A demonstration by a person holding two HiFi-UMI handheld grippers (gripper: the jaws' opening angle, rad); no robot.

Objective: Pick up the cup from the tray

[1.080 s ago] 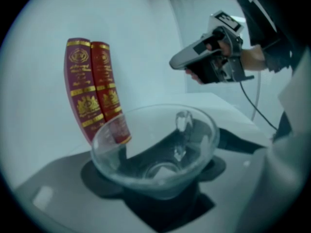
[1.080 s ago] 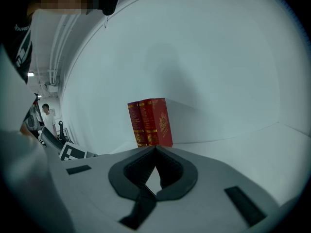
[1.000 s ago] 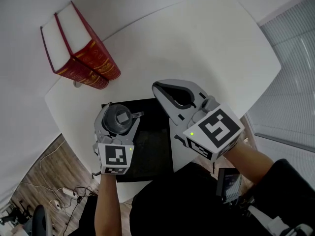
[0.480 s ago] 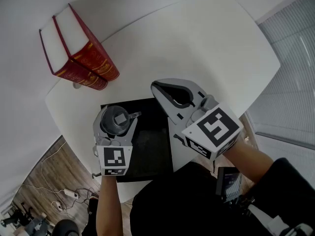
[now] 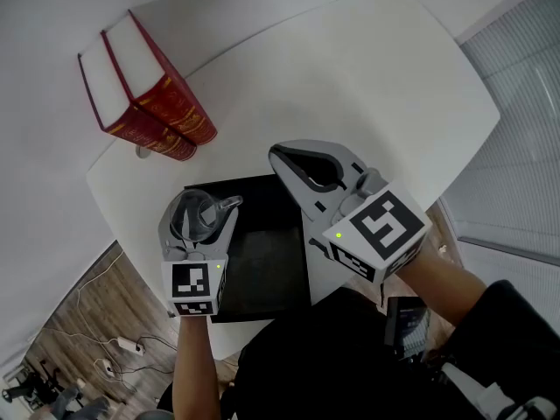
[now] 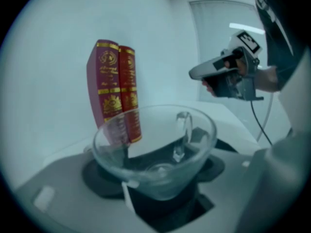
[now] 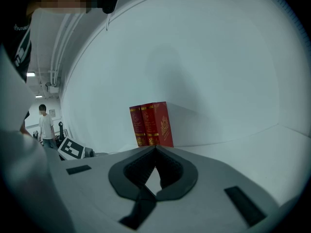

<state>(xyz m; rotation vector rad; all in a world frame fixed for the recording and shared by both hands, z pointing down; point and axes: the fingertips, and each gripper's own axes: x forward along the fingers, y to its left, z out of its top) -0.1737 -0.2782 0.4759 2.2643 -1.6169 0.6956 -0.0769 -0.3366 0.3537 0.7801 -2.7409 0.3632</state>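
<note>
The glass cup (image 6: 154, 152), clamped by the left gripper (image 5: 198, 203) across its smooth sloping wall, could be squeezed out and dropped onto the tray (image 5: 273, 269); the right gripper (image 7: 155, 149) is closed, empty.

My left claw (image 5: 198, 210) and right claw (image 5: 280, 157) are light grey shells with dark padded linings inside. Behind each sits a white cube (image 5: 378, 234) printed with black square markers, with a small green light (image 5: 339, 234) on one face. A black cable (image 6: 257, 123) hangs below the right claw. The wearer's top (image 5: 332, 357) is black.
</note>
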